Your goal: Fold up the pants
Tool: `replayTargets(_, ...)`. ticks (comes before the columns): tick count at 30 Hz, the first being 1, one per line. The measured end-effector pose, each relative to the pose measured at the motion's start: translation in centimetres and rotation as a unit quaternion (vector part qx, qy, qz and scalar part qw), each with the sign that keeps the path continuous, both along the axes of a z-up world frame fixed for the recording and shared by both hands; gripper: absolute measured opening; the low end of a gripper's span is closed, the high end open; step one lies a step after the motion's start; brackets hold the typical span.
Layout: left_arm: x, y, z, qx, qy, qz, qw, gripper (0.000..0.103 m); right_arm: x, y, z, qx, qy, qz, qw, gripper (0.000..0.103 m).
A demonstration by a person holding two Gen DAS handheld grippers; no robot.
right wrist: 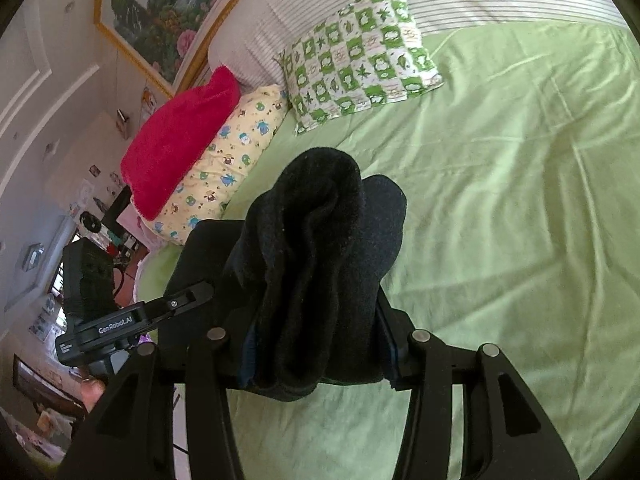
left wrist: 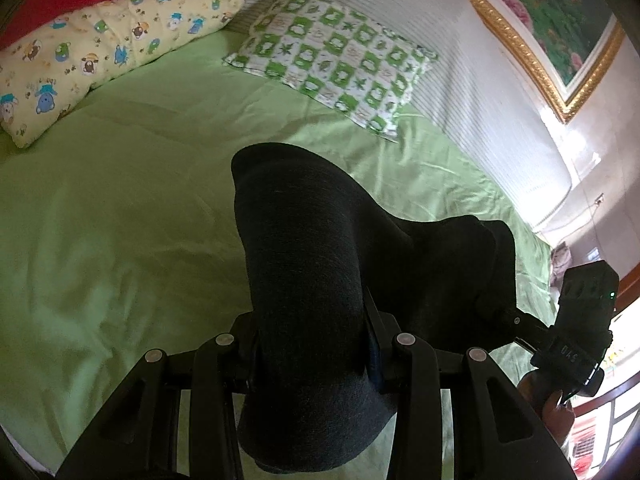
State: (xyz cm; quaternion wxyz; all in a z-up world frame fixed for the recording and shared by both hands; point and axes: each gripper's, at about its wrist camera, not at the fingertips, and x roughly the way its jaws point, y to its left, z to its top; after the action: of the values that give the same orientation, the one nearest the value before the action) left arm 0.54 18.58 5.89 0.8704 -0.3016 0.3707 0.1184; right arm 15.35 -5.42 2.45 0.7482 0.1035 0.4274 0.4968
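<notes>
Dark pants [left wrist: 304,264] bunched and lifted above the green bed sheet [left wrist: 120,220], clamped in left gripper [left wrist: 312,344] and right gripper [right wrist: 316,344], jaws narrow on cloth. No neat fold yet; most work left. Far: checked pillow [left wrist: 336,68], yellow pillow [left wrist: 92,52], red blanket [right wrist: 176,140], not blocking.

You're holding dark charcoal, almost black pants [left wrist: 304,280] over a light green sheet [left wrist: 120,220]. Upper left of your left view there's a pale yellow pillow [left wrist: 104,44] with blue and green cartoon animals, plus a green-and-white checkered pillow [left wrist: 336,68]. Red blanket [right wrist: 176,140] at left in your right view, gold-framed floral painting [right wrist: 160,8] above.
</notes>
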Motion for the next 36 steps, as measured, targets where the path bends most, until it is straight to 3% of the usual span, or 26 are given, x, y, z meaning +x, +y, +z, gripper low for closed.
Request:
replayTargets(14,1.8,2.8,-0.8,0.007,0.011,0.025,0.9996,0.039,2.6,4.3,-0.4,-0.011,0.000,0.017,1.000,0.050)
replayTargets(18,1.7,3.4,-2.1,0.005,0.024,0.029,0.9993,0.041,3.3,5.2,-1.6,-0.040,0.007,0.008,0.999,0.058)
replayTargets(20,1.4,3.5,-2.6,0.002,0.027,0.030,0.9992,0.049,3.6,5.0,-2.0,-0.049,0.004,-0.001,0.999,0.062)
replayTargets(25,1.0,3.8,-3.7,0.011,0.036,0.037,0.9986,0.057,4.6,3.5,-3.2,-0.053,0.009,-0.018,0.998,0.065)
replayTargets(27,1.1,3.9,-4.2,0.011,0.035,0.036,0.9987,0.060,5.4,2.8,-4.0,-0.057,0.010,-0.033,0.998,0.073)
replayTargets(33,2.3,3.8,-4.9,0.044,0.047,0.040,0.9971,0.069,6.6,3.5,-5.6,-0.070,0.002,-0.038,0.997,0.074)
replayTargets(36,2.5,4.1,-5.5,0.038,0.050,0.041,0.9972,0.070,6.9,3.8,-5.7,-0.070,-0.004,-0.041,0.997,0.075)
